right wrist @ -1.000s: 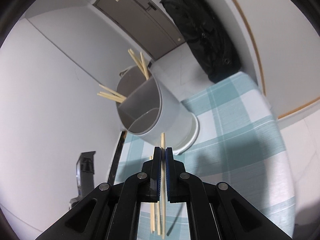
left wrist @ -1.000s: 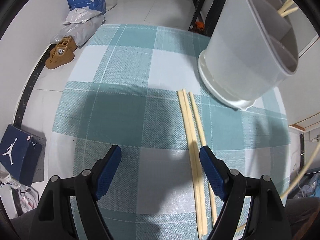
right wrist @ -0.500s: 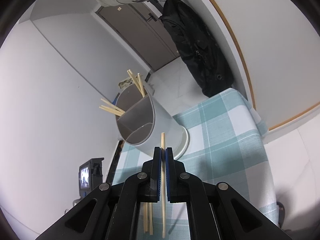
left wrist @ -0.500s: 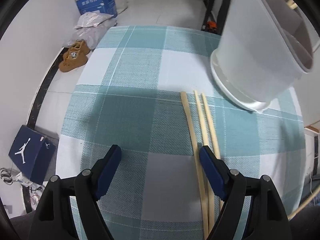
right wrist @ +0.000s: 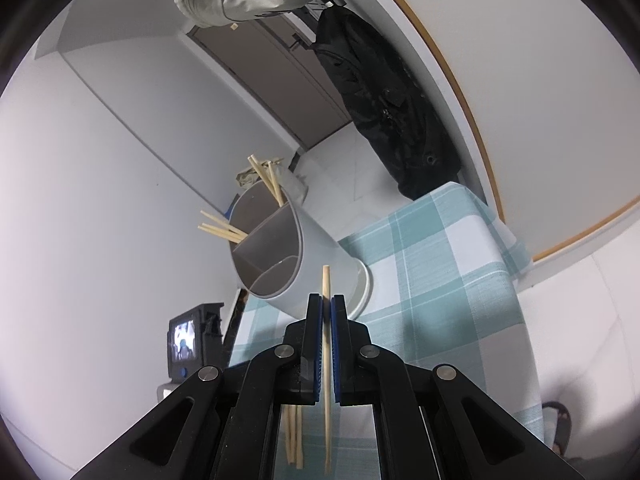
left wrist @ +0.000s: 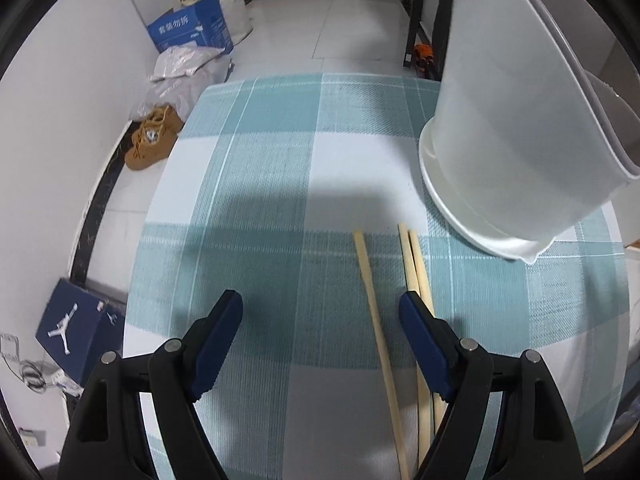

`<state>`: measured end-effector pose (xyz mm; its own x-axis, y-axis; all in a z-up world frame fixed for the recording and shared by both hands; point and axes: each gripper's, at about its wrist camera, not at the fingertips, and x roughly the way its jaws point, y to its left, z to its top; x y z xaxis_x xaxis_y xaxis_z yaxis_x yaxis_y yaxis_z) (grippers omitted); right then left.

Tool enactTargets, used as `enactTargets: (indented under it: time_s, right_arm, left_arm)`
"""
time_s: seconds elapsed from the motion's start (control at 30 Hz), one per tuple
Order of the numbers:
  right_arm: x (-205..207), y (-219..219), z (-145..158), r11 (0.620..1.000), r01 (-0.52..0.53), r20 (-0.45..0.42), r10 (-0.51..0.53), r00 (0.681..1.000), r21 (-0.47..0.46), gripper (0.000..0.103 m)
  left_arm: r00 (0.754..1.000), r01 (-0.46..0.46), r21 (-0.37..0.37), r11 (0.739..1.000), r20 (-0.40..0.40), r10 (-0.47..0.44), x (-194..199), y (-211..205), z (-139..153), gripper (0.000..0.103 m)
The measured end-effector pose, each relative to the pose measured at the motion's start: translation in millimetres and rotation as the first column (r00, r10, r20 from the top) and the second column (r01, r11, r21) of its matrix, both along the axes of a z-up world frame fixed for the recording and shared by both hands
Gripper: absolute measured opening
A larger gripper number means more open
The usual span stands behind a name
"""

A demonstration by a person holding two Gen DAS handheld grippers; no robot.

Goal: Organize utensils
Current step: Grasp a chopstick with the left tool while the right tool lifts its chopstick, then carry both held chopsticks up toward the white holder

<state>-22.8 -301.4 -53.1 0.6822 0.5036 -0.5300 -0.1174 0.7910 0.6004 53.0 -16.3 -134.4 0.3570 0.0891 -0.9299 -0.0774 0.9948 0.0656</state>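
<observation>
My left gripper (left wrist: 320, 304) hangs open, pointing down at the teal checked tablecloth (left wrist: 260, 184). A single wooden chopstick (left wrist: 372, 308) lies between its fingers without touching them. A pair of chopsticks (left wrist: 416, 264) runs under the right fingertip (left wrist: 412, 308). The white divided utensil holder (left wrist: 500, 140) stands at the right. My right gripper (right wrist: 327, 304) is shut on one chopstick (right wrist: 326, 280), whose tip pokes up in front of the holder (right wrist: 316, 252). Several chopsticks (right wrist: 266, 178) stick out of the holder's far compartments. Loose chopsticks (right wrist: 294, 432) show on the cloth beneath it.
The table's left edge drops to a tiled floor with brown shoes (left wrist: 152, 140), a blue carton (left wrist: 188, 32) and a dark shoe box (left wrist: 76, 328). A black bag (right wrist: 392, 112) hangs beyond the table's far end. A small screen (right wrist: 186, 340) stands left of the table.
The left gripper has tilted and shifted, so one chopstick now lies between its fingers and the holder looms larger. The right gripper has drawn back slightly, still holding its chopstick.
</observation>
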Motion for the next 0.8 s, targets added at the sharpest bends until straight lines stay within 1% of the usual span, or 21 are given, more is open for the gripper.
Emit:
enactTargets:
  time_s: [0.07, 0.13, 0.2, 0.23, 0.27, 0.3, 0.33, 0.37, 0.47, 0.53, 0.6, 0.67, 0.73, 0.8]
  right_arm:
    - [1.0, 1.1, 0.1, 1.000, -0.006, 0.001, 0.006, 1.000, -0.004, 0.003]
    - [1.6, 3.4, 1.7, 1.000, -0.011, 0.010, 0.011, 1.000, -0.019, 0.003]
    - [2.0, 4.2, 2.6, 1.000, -0.013, 0.018, 0.014, 1.000, -0.028, 0.003]
    - [2.5, 4.7, 2.5, 0.999, -0.015, 0.020, 0.016, 1.000, -0.030, 0.003]
    - [3.2, 4.7, 2.2, 0.999, -0.015, 0.020, 0.016, 1.000, -0.032, 0.003]
    - [4.0, 5.0, 1.7, 0.999, -0.015, 0.019, 0.016, 1.000, -0.035, 0.003]
    - [5.2, 5.3, 0.8, 0.999, -0.016, 0.017, 0.017, 1.000, -0.037, 0.003]
    - [6.9, 5.6, -0.2, 0.999, -0.016, 0.013, 0.016, 1.000, -0.038, 0.003]
    - [12.8, 7.4, -4.2, 0.999, -0.015, -0.006, 0.015, 1.000, -0.036, 0.003]
    - [16.0, 8.8, -6.1, 0.999, -0.018, -0.013, 0.018, 1.000, -0.036, 0.003]
    - [18.3, 11.3, -6.4, 0.999, -0.022, -0.015, 0.021, 1.000, -0.043, 0.003]
    - [19.3, 13.5, -6.1, 0.999, -0.026, -0.013, 0.025, 1.000, -0.048, 0.003]
    - [19.9, 16.9, -5.9, 0.998, -0.032, -0.011, 0.032, 0.999, -0.059, 0.003]
    - [20.1, 19.3, -6.2, 0.997, -0.034, -0.010, 0.034, 0.999, -0.066, 0.003]
  left_arm:
    - [1.000, 0.008, 0.000, 1.000, 0.010, -0.008, 2.2, -1.1, 0.0, 0.077]
    - [1.000, 0.011, -0.016, 1.000, 0.015, -0.011, 6.0, 0.1, -0.5, 0.077]
    - [1.000, 0.014, -0.059, 0.998, 0.012, -0.013, 8.1, 2.9, -0.6, 0.067]
    - [1.000, 0.015, -0.076, 0.997, 0.008, -0.014, 10.2, 4.7, 0.2, 0.060]
    - [1.000, 0.016, -0.078, 0.997, 0.004, -0.016, 10.3, 4.8, 1.0, 0.053]
    - [1.000, 0.028, -0.080, 0.996, 0.003, -0.028, 11.3, 3.5, 1.7, 0.050]
    - [0.999, 0.037, -0.082, 0.996, 0.001, -0.037, 11.3, 1.4, 3.5, 0.043]
    - [0.999, 0.047, -0.084, 0.995, 0.000, -0.047, 11.6, -0.3, 4.4, 0.033]
    - [0.997, 0.079, -0.086, 0.993, 0.002, -0.079, 12.9, -4.5, 6.2, 0.014]
    - [0.997, 0.074, -0.081, 0.994, -0.002, -0.075, 13.3, -4.6, 7.2, 0.003]
    - [0.997, 0.078, -0.102, 0.992, -0.003, -0.079, 13.5, -4.4, 7.7, 0.002]
    - [0.998, 0.070, -0.135, 0.988, 0.017, -0.068, 15.0, -0.1, 10.0, 0.002]
    - [0.999, 0.049, -0.185, 0.982, 0.028, -0.045, 15.0, 4.9, 14.3, 0.002]
    - [0.998, 0.036, -0.229, 0.973, 0.058, -0.023, 12.6, 9.9, 22.0, 0.002]
